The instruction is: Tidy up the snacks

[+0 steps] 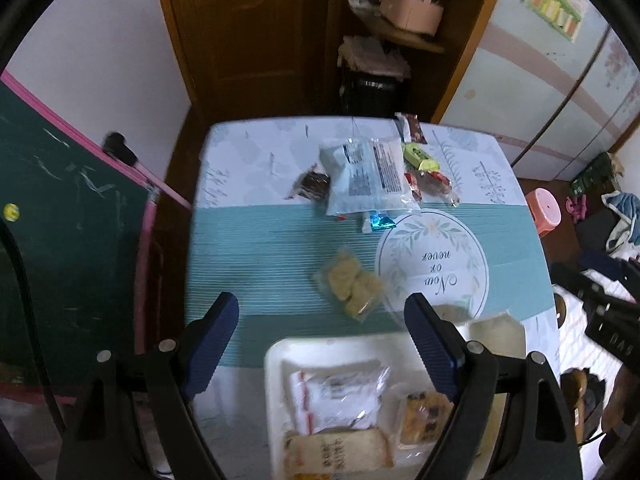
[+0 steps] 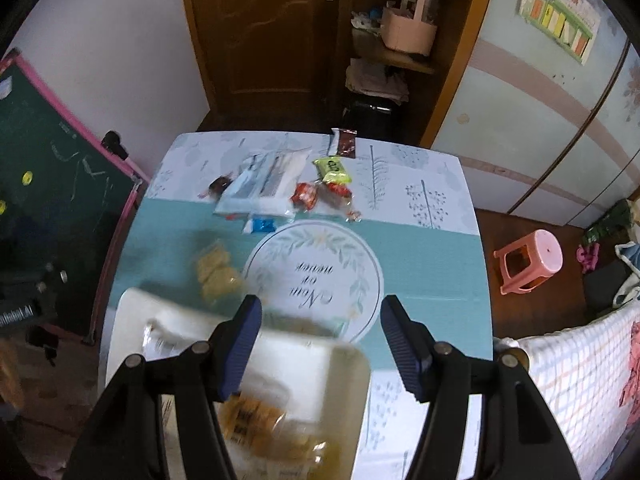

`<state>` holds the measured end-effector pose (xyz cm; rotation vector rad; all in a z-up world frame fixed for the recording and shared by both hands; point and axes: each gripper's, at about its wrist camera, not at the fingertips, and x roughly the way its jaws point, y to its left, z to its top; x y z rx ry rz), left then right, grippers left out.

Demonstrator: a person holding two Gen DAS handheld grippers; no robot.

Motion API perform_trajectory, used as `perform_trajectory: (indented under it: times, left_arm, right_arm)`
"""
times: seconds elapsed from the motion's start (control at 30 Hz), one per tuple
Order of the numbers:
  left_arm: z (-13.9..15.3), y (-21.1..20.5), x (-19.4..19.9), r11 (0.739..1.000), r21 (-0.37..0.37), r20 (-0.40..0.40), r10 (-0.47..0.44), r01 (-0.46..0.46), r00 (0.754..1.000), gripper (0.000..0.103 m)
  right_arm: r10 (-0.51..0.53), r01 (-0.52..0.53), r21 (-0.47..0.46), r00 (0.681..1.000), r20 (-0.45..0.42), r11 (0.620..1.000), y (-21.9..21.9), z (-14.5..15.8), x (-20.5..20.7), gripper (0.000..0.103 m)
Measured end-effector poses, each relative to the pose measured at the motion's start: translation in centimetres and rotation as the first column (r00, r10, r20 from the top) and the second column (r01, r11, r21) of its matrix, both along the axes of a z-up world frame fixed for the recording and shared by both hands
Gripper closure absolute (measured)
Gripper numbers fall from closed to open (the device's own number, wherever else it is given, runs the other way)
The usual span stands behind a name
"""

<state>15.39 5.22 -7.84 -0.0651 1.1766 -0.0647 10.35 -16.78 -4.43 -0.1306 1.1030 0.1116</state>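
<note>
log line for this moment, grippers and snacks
left gripper: open, empty | right gripper: open, empty | tray: some snacks in | clear cracker pack: on table

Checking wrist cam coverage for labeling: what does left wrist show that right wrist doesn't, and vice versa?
Left wrist only: the tray's contents sharply, a white wrapped packet and a cake pack with dark bits, plus the other gripper's black body at the right edge.

Right wrist only: the whole pink stool, a checked cloth at lower right, and the wall poster in full.

Both: open left gripper and right gripper, the white tray, the pale cracker bag on the teal mat, and the far snack pile around the big white pouch.
</note>
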Motion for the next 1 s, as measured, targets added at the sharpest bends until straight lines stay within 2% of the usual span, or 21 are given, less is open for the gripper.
perform_trajectory:
  times: [0.2, 0.33, 0.43, 0.5, 0.63, 0.73, 0.83, 0.93, 1.0]
  left_arm:
    - [-6.2, -2.1, 5.3, 0.996, -0.035, -0.148, 0.071, -0.077, 0.986, 0.019]
    - [-11.1, -2.6, 8.1, 0.984, -0.057, -0.275, 0.144, -0.166, 0.951, 0.019]
    - [-14.1, -2.4, 9.2, 0.968, -0.061, -0.352, 0.208, -0.245, 0.912, 0.019]
    - [-15.9, -2.2, 9.5, 0.948, -0.082, -0.402, 0.252, -0.309, 0.880, 0.019]
    - [-18.5, -2.1, 9.5, 0.915, -0.079, -0.462, 0.318, -0.395, 0.828, 0.019]
    - [-20.0, -2.3, 9.4, 0.901, -0.066, -0.501, 0.342, -0.429, 0.795, 0.019]
    - [-21.2, -2.5, 9.1, 0.891, -0.048, -0.522, 0.363, -0.452, 0.772, 0.019]
    - [-21.5, -2.8, 9.1, 0.895, -0.025, -0.509, 0.372, -0.446, 0.776, 0.020]
    - [-21.4, -3.1, 8.9, 0.899, -0.006, -0.502, 0.376, -0.437, 0.779, 0.025]
  right_arm:
    - [-0.027, 0.033, 0.065, 0.996, -0.080, 0.997, -2.9, -3.0, 7.7, 0.041]
    - [-0.022, 0.031, 0.087, 0.994, -0.106, 0.996, -4.2, -5.8, 12.7, 0.041]
    - [0.013, -0.001, 0.096, 0.992, -0.128, 0.995, -4.4, -8.3, 15.6, 0.041]
    - [0.046, -0.032, 0.100, 0.989, -0.141, 0.994, -4.3, -10.1, 17.0, 0.041]
    - [0.094, -0.081, 0.087, 0.982, -0.165, 0.993, -3.4, -13.1, 19.0, 0.041]
    - [0.129, -0.120, 0.065, 0.978, -0.164, 0.991, -2.6, -14.7, 20.0, 0.041]
    - [0.153, -0.149, 0.040, 0.973, -0.174, 0.988, -1.8, -16.1, 20.9, 0.041]
    - [0.177, -0.176, 0.018, 0.967, -0.184, 0.984, -0.9, -17.3, 21.5, 0.041]
    - [0.196, -0.196, 0.019, 0.960, -0.199, 0.980, -0.4, -18.2, 21.8, 0.041]
